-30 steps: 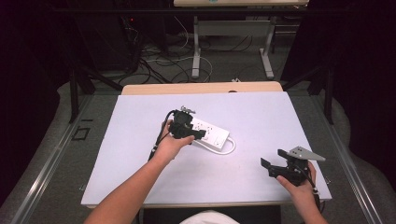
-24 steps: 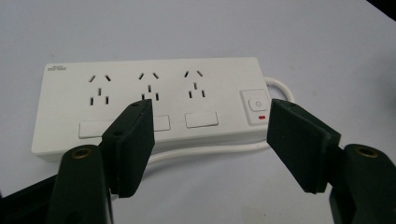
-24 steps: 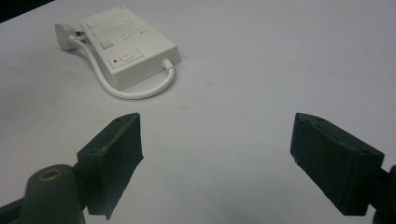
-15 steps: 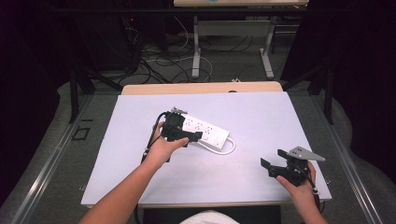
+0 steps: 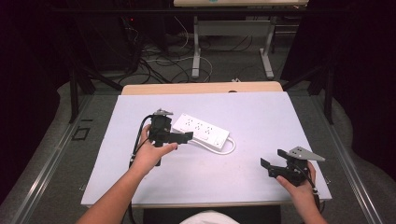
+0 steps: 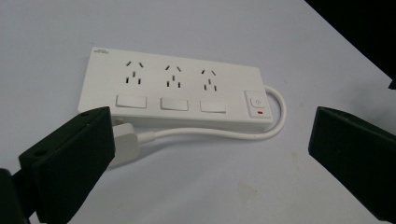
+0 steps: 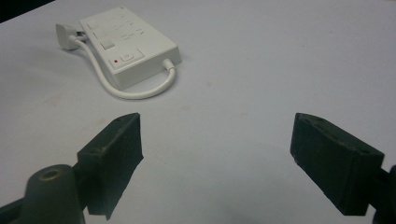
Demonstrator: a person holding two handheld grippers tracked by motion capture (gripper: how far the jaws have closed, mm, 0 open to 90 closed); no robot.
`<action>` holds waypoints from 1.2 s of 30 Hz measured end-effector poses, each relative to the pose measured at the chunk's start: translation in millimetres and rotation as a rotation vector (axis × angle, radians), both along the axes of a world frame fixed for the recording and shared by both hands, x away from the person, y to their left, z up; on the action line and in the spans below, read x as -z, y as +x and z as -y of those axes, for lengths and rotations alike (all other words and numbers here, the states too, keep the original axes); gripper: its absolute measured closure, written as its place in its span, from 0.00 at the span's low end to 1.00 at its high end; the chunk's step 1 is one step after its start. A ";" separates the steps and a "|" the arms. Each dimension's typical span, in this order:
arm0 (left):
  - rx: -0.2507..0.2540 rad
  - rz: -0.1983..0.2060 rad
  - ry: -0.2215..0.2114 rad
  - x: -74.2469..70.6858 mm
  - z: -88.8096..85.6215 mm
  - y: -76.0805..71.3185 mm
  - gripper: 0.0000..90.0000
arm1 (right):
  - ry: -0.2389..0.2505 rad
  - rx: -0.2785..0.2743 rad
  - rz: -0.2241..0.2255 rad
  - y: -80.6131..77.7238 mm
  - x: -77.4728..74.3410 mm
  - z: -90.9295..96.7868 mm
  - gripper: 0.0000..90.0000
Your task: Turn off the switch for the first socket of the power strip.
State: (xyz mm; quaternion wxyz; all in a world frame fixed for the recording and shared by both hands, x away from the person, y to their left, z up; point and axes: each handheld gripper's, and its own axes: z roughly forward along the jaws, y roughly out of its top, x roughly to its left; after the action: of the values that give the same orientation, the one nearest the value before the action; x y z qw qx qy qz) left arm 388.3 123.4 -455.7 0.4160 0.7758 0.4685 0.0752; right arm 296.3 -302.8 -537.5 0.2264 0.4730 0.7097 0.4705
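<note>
A white power strip [image 5: 201,131] with three sockets lies near the middle of the white table [image 5: 261,112]. Its switch light [image 6: 260,112] glows red. A short white cable [image 6: 278,116] loops from its right end back along the front to a white plug [image 6: 124,143] lying on the table at the strip's left end. My left gripper [image 5: 180,133] hovers just left of the strip, open wide, with nothing between its jaws. My right gripper [image 5: 274,157] is held near the table's front right corner, open and empty, facing the strip [image 7: 128,46] from a distance.
Behind the table runs a wooden edge [image 5: 201,87]. On the floor beyond lie loose cables [image 5: 163,60] and the legs of another table [image 5: 196,51]. Dark space borders both sides.
My left gripper has drawn back to the left, off the strip's left end. The right gripper has stayed put.
</note>
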 end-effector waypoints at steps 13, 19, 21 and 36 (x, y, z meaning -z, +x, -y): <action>-0.049 0.021 -0.014 -0.6 -37.4 -18.1 0.01 | 0.000 0.002 0.001 -0.1 -0.1 -0.3 0.18; -0.067 0.044 0.000 -2.9 -52.2 -26.6 0.01 | 0.001 0.003 0.001 -0.1 -0.1 -0.1 0.18; -0.071 0.049 0.008 -3.5 -57.8 -29.4 0.01 | 0.000 0.001 0.000 -0.1 -0.2 0.1 0.18; -0.135 0.065 0.002 -1.7 -86.8 -47.1 0.02 | 0.006 0.007 0.010 0.5 0.6 -1.5 0.18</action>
State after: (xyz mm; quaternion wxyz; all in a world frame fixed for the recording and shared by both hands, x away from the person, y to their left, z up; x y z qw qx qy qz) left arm 341.2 210.3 -454.0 0.4243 0.7401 0.5058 0.1284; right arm 296.8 -301.3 -538.1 0.2301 0.4736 0.7056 0.4743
